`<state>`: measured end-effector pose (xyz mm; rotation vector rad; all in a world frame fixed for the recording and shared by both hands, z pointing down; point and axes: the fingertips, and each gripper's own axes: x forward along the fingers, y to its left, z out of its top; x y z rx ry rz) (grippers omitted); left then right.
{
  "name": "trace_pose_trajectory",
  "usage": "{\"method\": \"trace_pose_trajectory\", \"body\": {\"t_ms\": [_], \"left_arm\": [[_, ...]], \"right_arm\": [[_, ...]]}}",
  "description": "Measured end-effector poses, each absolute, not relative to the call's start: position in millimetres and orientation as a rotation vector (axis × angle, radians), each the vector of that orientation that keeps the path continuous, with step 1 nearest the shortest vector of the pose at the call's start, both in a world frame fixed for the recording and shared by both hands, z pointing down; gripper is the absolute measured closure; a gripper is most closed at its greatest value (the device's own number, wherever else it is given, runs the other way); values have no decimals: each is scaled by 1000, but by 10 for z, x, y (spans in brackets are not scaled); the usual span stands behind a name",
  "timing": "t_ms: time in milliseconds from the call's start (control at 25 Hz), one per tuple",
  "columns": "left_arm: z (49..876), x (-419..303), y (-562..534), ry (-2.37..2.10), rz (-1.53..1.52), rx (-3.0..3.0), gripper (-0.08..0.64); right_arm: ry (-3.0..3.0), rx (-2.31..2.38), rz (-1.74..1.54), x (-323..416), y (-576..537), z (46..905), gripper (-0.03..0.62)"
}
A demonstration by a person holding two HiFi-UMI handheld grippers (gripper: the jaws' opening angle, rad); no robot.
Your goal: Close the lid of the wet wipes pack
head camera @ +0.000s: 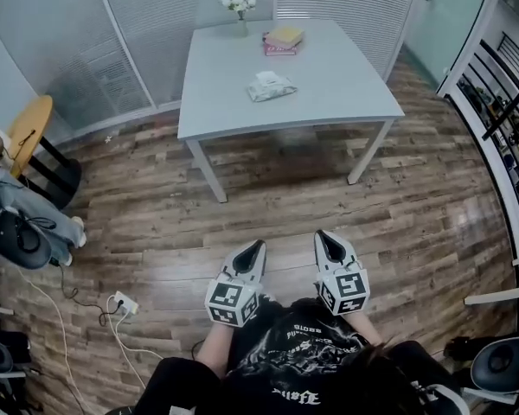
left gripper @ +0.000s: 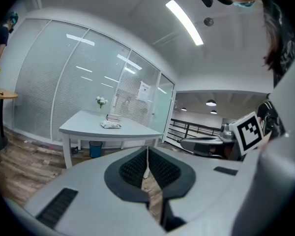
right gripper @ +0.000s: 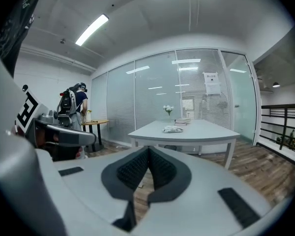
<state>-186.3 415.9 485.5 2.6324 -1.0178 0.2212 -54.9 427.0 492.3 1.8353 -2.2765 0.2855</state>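
Note:
The wet wipes pack [head camera: 270,86] lies on the grey table [head camera: 329,89], a pale crinkled packet near the table's middle; it also shows as a small packet [left gripper: 110,125] in the left gripper view and as a small packet [right gripper: 173,129] in the right gripper view. Whether its lid is up I cannot tell at this distance. My left gripper [head camera: 256,251] and right gripper [head camera: 328,241] hover side by side over the wooden floor, well short of the table. Both are shut with nothing between the jaws, left gripper [left gripper: 146,157], right gripper [right gripper: 148,157].
A stack of books [head camera: 283,39] and a small vase of white flowers [head camera: 240,7] stand at the table's far side. A round wooden table [head camera: 28,131] and a person [right gripper: 78,104] are at the left. A power strip [head camera: 124,303] with cables lies on the floor. A railing [head camera: 493,102] runs along the right.

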Motion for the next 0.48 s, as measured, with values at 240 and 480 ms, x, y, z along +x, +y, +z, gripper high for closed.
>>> {"method": "trace_pose_trajectory", "body": {"t_ms": [240, 480], "left_arm": [[5005, -1883, 3975, -991, 258, 2616, 546], [5065, -1810, 3769, -999, 299, 2573, 546]], "right_arm": [[-2256, 1816, 369, -608, 4183, 5124, 594], [-2284, 1782, 436, -527, 3933, 5222, 594]]}}
